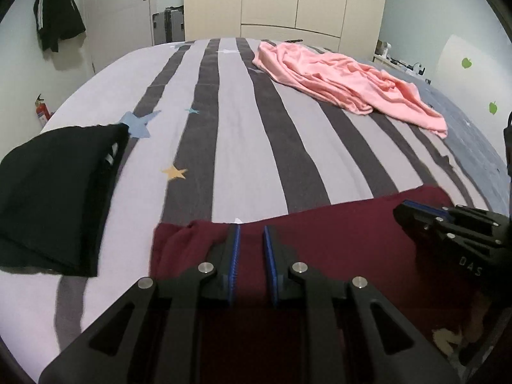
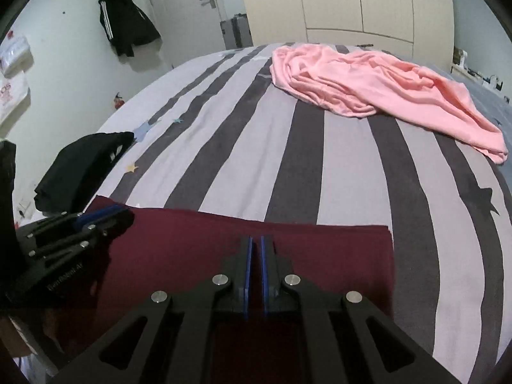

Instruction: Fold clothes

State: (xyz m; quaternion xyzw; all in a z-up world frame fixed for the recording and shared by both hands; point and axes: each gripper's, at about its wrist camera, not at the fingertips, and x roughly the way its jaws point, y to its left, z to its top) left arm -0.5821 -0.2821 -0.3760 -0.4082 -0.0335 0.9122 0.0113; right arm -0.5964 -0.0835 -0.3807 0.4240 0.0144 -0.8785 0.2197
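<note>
A dark red garment [image 1: 336, 243] lies flat at the near edge of the striped bed [image 1: 230, 134]; it also shows in the right wrist view [image 2: 198, 243]. My left gripper [image 1: 251, 228] hovers over its far left part, jaws slightly apart and empty. My right gripper [image 2: 255, 239] is over the garment's middle, pads nearly together with a thin gap and nothing between them. Each gripper shows in the other view: the right one [image 1: 416, 209], the left one [image 2: 105, 212]. A crumpled pink garment [image 1: 345, 80] lies at the far right [image 2: 377, 86]. A folded black garment [image 1: 54, 192] lies at the left [image 2: 80, 169].
A black jacket [image 2: 124, 19] hangs on the left wall. A cream wardrobe [image 1: 307, 0], a door [image 1: 128, 3] and a suitcase [image 1: 169, 25] stand beyond the bed. A fire extinguisher [image 1: 41, 112] stands by the left wall.
</note>
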